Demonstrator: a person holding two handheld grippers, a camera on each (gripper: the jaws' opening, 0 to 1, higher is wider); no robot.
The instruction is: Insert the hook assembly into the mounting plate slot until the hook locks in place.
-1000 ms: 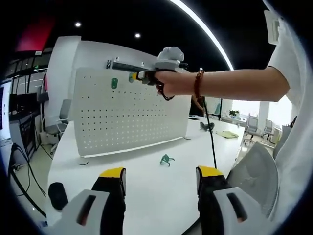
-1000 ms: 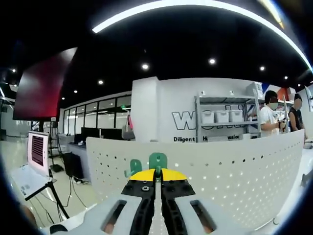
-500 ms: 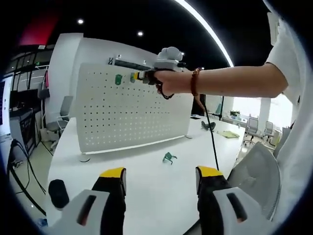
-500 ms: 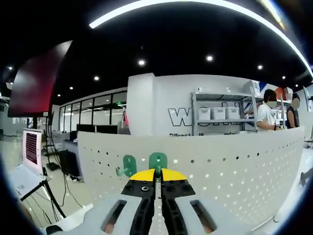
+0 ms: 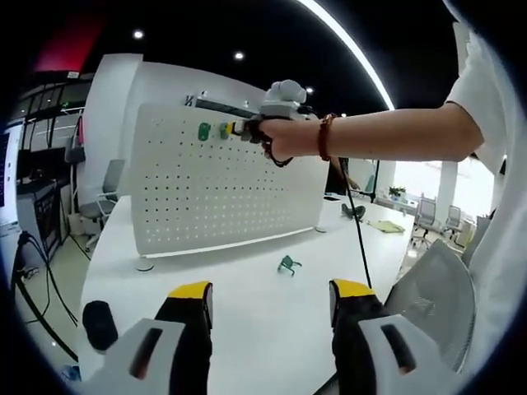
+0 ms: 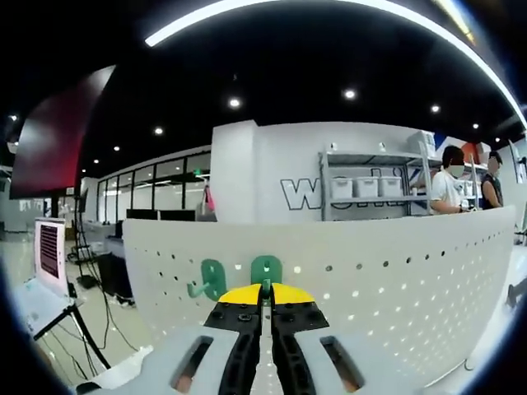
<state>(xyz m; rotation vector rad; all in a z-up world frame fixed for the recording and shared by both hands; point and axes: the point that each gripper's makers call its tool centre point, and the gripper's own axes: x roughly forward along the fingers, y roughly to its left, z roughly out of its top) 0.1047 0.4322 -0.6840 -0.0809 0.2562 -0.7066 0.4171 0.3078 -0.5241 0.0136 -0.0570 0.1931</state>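
- Pegboard (image 5: 222,185): white, perforated, stood upright on the white table (image 5: 247,313); seen from the left gripper view as a wide curved panel, and close up in the right gripper view (image 6: 370,288).
- Right gripper (image 6: 265,290): jaws closed together on a green hook (image 6: 266,268), the hook's flat plate pressed against the pegboard near its top edge. In the left gripper view this gripper (image 5: 226,129) was held up at the board's upper edge by a person's hand (image 5: 284,138), a bead bracelet (image 5: 323,137) on the wrist.
- Second green hook (image 6: 210,278): mounted on the pegboard just left of the held one in the right gripper view, its prong pointing outward; in the left gripper view it (image 5: 203,131) sat just beside the right gripper's tips.
- Third green hook (image 5: 286,264): lay loose on the table in front of the pegboard.
- Left gripper (image 5: 268,309): low over the near table edge, jaws spread wide apart, nothing between them.
- Black cable (image 5: 356,222): hung from the raised gripper down toward the table.
- Shelving with white bins (image 6: 375,193): beyond the pegboard; two people (image 6: 449,189) stood beside it.
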